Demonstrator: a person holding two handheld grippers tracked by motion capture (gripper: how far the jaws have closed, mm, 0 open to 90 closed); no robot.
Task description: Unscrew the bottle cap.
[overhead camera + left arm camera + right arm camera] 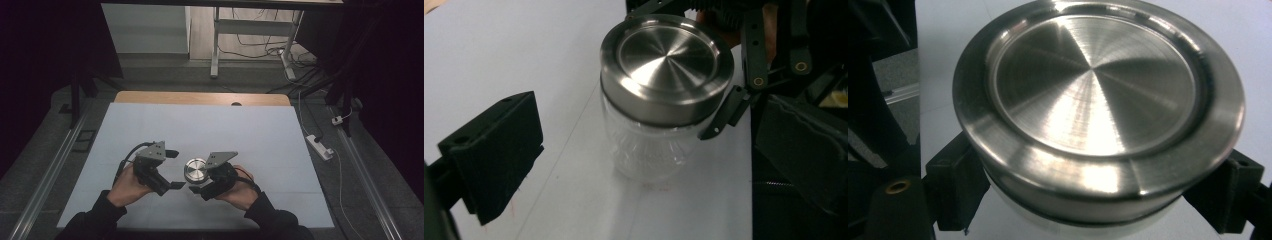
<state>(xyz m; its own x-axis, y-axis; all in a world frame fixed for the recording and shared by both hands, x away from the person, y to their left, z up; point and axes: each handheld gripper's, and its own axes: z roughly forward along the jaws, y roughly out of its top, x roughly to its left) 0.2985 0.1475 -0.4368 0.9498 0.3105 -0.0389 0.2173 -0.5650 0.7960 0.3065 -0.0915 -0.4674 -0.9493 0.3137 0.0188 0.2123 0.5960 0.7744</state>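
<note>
Nearest: both hands at the desk's (150, 125) front edge. Right claw (199, 186) is closed around a glass jar (644, 150), jaws pressing its sides just under the steel lid (195, 170). The jar stands upright on the white desk cover, front centre. Left claw (172, 170) is wide open, holding nothing, just beside the jar. Looks like a lid-removal step: jar braced, lid still on. Next move, my guess: left claw closes on the lid rim and twists. Beyond: bare desk, cables on the floor (250, 70).

The white-covered table (200, 125) lies open across the frame's upper half. Low at centre, a clear glass jar with a brushed steel lid (195, 170) blocks passage between the left gripper (174, 169) and the right gripper (198, 183).
</note>
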